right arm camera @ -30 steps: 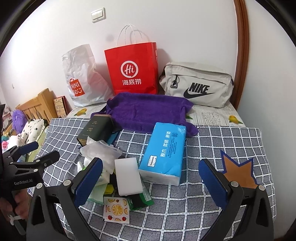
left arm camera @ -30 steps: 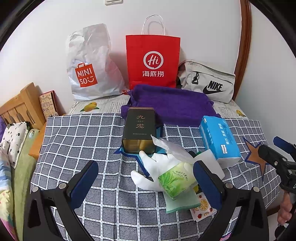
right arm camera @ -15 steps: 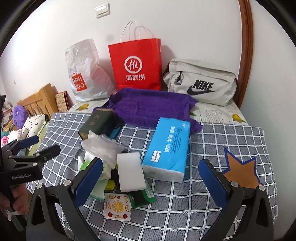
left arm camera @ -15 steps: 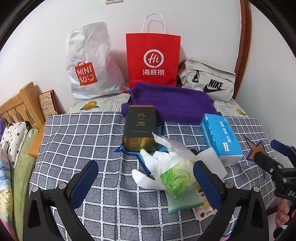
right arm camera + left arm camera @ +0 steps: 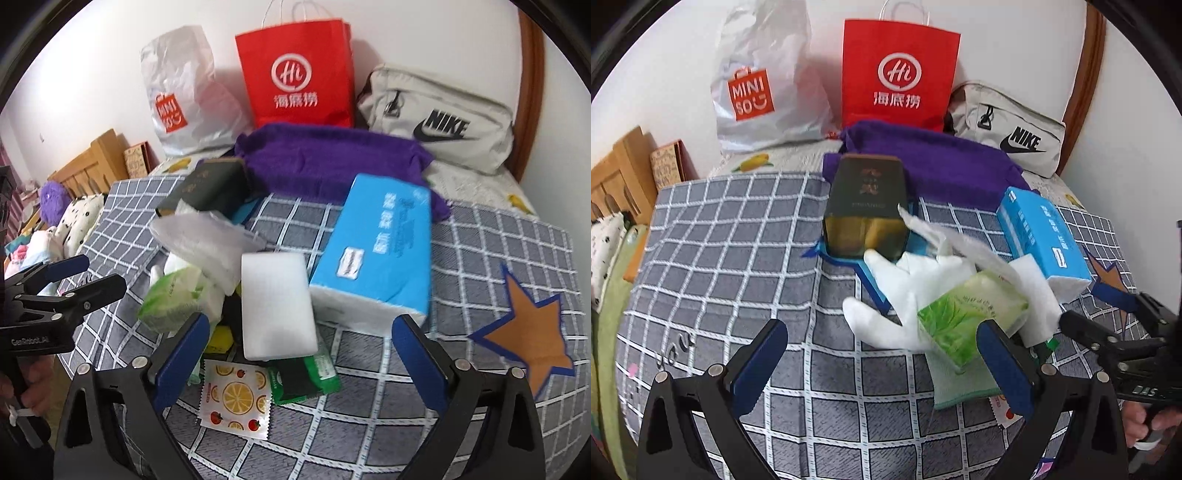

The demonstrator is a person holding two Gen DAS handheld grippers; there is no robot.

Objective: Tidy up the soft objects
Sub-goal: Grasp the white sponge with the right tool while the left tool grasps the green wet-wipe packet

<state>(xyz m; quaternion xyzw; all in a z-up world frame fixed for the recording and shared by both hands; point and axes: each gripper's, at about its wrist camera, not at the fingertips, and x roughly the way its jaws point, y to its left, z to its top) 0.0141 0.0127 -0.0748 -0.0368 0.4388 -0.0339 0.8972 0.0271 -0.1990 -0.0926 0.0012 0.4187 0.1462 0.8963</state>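
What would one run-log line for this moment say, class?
left gripper: open, empty | right gripper: open, empty, over white sponge | blue tissue pack, white glove: untouched on checked cloth

I'm in a home bedroom: wooden headboard [image 5: 617,177], checked bedspread [image 5: 738,240], shopping bags [image 5: 899,70] and a sports bag [image 5: 1012,136] against the wall.

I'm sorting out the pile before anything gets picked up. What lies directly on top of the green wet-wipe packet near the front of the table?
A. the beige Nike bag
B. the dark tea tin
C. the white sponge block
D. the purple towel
C: the white sponge block rests across the green wet-wipe packet.
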